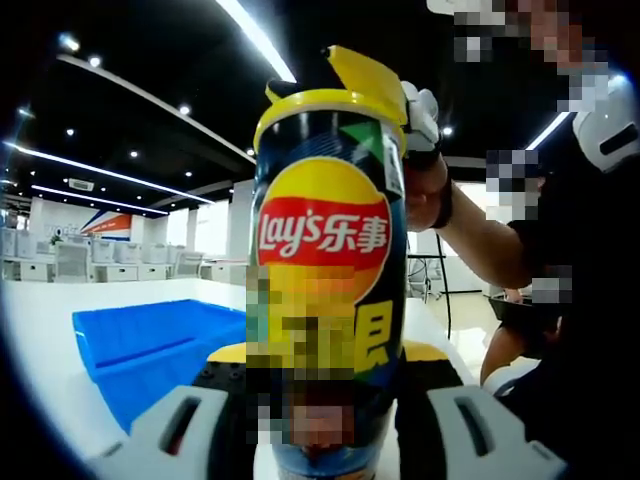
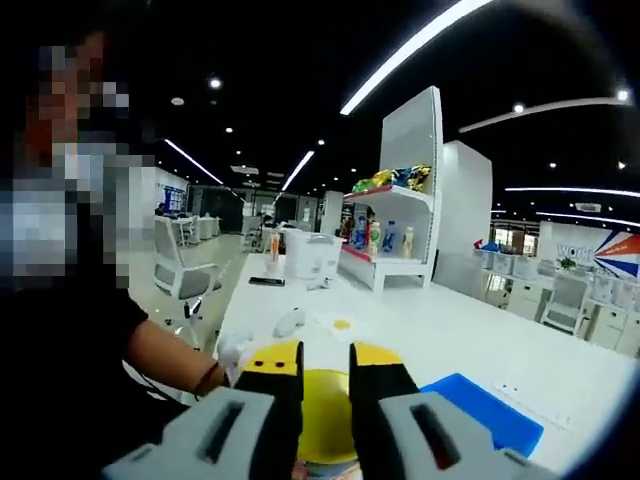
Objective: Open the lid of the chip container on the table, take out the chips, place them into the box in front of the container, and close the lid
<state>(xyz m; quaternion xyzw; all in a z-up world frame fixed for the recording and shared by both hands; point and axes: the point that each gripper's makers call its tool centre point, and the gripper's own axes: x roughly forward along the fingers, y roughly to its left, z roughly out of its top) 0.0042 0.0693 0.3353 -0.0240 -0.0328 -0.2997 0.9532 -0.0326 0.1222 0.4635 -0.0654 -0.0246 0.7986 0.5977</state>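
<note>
Lid step: L gripper (image 1: 325,420) clamps can (image 1: 328,270) low, upright on table (image 2: 470,335) beside blue box (image 1: 150,345); R gripper (image 2: 325,385) at the top, jaws narrow over yellow lid (image 1: 335,100), grip unclear; next, prob. lift lid w/o tipping can.

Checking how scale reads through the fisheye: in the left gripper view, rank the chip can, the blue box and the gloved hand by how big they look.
1. Chip can, by far the largest, though it sits right at the lens.
2. Blue box, partly hidden behind the can.
3. Gloved hand, smallest, peeking from behind the can's top.
</note>
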